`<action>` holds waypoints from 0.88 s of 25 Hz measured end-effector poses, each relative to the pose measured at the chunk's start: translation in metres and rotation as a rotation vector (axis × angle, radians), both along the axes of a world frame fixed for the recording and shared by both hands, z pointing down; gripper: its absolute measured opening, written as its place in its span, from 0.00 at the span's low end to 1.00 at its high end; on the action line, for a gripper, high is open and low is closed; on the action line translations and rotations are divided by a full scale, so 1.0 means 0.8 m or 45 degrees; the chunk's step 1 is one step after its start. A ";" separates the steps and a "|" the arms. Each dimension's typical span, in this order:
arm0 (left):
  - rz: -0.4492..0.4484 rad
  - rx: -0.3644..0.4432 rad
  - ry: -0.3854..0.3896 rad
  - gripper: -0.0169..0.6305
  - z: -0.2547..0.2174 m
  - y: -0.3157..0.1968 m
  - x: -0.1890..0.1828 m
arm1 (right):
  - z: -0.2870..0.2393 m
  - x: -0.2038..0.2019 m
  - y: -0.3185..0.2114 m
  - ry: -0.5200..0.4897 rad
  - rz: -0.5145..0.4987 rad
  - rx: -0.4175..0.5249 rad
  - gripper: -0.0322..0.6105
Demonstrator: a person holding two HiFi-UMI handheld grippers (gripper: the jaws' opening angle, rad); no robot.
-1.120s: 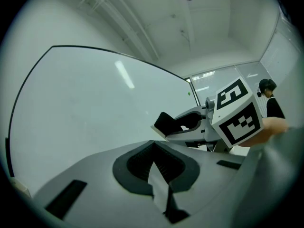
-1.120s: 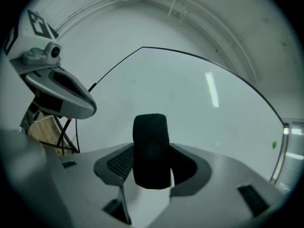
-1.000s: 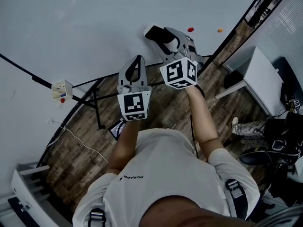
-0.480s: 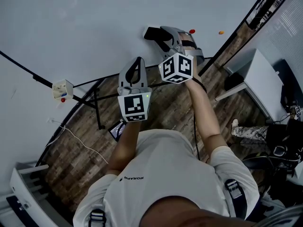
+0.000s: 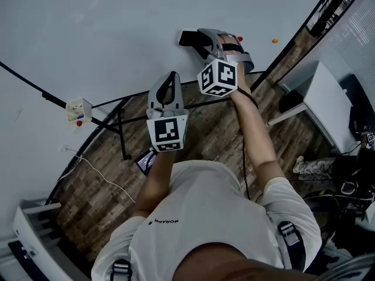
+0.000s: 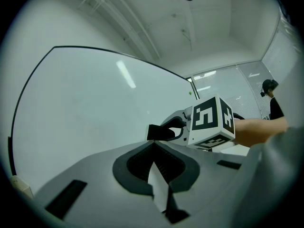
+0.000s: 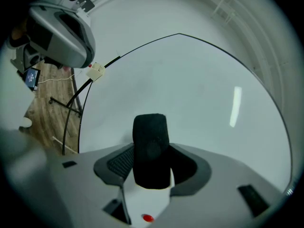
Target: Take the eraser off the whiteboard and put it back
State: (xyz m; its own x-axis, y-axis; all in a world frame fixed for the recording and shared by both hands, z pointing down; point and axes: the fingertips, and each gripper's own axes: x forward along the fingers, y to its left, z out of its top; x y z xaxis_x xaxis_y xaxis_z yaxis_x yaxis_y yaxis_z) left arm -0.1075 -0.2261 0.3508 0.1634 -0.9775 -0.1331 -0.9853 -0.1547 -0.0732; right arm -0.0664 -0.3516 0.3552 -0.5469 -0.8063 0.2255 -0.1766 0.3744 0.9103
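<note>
The black eraser [image 5: 190, 38] sits between the jaws of my right gripper [image 5: 199, 42], which is shut on it. In the right gripper view the eraser [image 7: 150, 141] stands up from the jaws close in front of the whiteboard [image 7: 190, 89]; whether it touches the board I cannot tell. My left gripper [image 5: 169, 85] hangs lower and to the left, shut with nothing in it. The left gripper view shows its tips [image 6: 153, 145] meeting, with the eraser [image 6: 162, 132] and the right gripper's marker cube [image 6: 211, 120] beyond them.
A red magnet [image 5: 239, 38] and an orange magnet [image 5: 273, 40] stick to the board right of the eraser. A small white box [image 5: 77, 111] hangs on the board's frame at the left. The stand's black legs [image 5: 120, 130] cross the wooden floor; a white table [image 5: 319, 95] stands at right.
My right gripper has shifted upward in the head view toward the board with the eraser and rolled, its marker cube turning. The left gripper has stayed put.
</note>
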 end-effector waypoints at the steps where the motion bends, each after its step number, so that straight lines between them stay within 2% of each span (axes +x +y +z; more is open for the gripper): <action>1: 0.001 0.000 0.004 0.03 0.000 0.000 0.000 | 0.000 -0.001 -0.002 0.013 -0.002 0.004 0.41; 22: 0.006 -0.003 0.052 0.03 -0.002 -0.009 -0.003 | 0.020 0.000 -0.033 0.179 -0.019 0.006 0.41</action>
State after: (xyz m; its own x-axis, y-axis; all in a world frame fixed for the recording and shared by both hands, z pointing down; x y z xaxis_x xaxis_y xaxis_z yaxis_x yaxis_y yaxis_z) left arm -0.1098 -0.2330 0.3491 0.1624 -0.9771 -0.1377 -0.9867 -0.1594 -0.0328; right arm -0.0663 -0.3778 0.3709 -0.5222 -0.7994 0.2972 -0.0412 0.3717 0.9274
